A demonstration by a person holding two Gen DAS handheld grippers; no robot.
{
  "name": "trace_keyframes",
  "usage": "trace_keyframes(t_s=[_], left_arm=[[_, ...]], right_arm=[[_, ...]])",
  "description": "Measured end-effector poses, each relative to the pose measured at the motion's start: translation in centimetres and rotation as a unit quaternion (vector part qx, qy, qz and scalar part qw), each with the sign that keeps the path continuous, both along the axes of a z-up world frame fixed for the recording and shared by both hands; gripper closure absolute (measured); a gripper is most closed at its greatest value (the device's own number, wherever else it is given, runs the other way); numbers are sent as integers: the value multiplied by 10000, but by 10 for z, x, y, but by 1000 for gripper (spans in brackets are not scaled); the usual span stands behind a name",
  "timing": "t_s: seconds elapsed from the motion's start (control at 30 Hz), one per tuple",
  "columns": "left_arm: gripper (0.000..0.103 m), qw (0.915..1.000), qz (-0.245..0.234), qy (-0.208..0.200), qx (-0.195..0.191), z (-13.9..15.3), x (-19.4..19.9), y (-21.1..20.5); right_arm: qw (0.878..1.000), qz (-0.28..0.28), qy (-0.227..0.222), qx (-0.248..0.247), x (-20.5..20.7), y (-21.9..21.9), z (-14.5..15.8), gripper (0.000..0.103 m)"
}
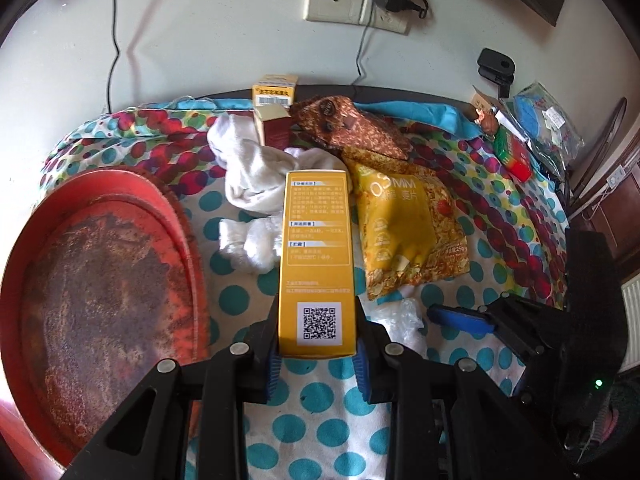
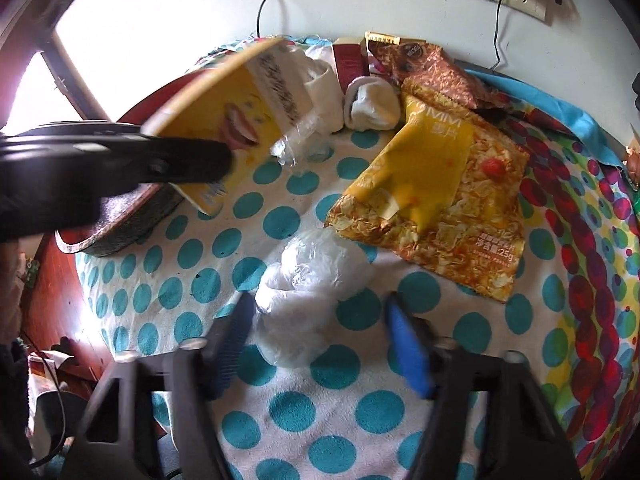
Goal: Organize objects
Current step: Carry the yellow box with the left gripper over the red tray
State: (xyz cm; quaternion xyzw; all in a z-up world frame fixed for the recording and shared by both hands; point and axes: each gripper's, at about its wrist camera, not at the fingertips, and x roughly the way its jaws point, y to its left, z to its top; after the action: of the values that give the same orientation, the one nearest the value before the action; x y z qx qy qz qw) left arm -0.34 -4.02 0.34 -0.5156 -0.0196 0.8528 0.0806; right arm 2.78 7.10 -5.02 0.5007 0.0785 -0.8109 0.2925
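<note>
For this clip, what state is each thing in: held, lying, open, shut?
Left tongs: shut on the yellow box.
Yellow box: held off the cloth.
Right tongs: open, either side of the plastic bag.
Plastic bag: crumpled, lying on the cloth.
Chip packet: lying flat.
Red tray: empty, worn.
White socks: heaped loosely.

We see a yellow box (image 1: 318,264) printed with white text panels and a black-and-white QR code. Under it lies a white cloth (image 1: 236,300) with teal polka dots, edged by a band of red, blue and yellow dots. The round tray (image 1: 188,240) is red, mottled dark brown. A yellow snack bag (image 1: 404,232) shows orange crisps; the bag (image 1: 352,128) behind is brown-speckled. Our tool pads (image 2: 408,352) are blue.
</note>
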Motion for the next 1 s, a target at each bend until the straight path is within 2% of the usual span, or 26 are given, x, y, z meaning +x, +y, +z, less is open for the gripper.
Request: trace_keyframes(t_s=[0.03, 0.07, 0.17, 0.37, 0.6, 0.77, 1.0], left_arm=[[74, 10000, 74, 11, 2, 1, 1, -5], [74, 9999, 129, 28, 15, 2, 2, -8], [74, 9996, 272, 47, 104, 4, 4, -21], [74, 9987, 448, 119, 197, 6, 10, -41], [74, 9958, 825, 287, 258, 16, 13, -73], [74, 9904, 1323, 307, 273, 14, 11, -109], [74, 9785, 2047, 226, 91, 1, 9, -160]], right_arm=[[10000, -24, 60, 29, 1, 0, 1, 65], [10000, -16, 41, 31, 0, -1, 1, 70], [9999, -108, 23, 3, 0, 0, 2, 69], [9994, -218, 261, 112, 4, 2, 12, 70], [9986, -431, 253, 142, 1, 11, 15, 70], [9978, -582, 262, 200, -2, 16, 18, 70], [9966, -776, 179, 217, -7, 26, 15, 70]])
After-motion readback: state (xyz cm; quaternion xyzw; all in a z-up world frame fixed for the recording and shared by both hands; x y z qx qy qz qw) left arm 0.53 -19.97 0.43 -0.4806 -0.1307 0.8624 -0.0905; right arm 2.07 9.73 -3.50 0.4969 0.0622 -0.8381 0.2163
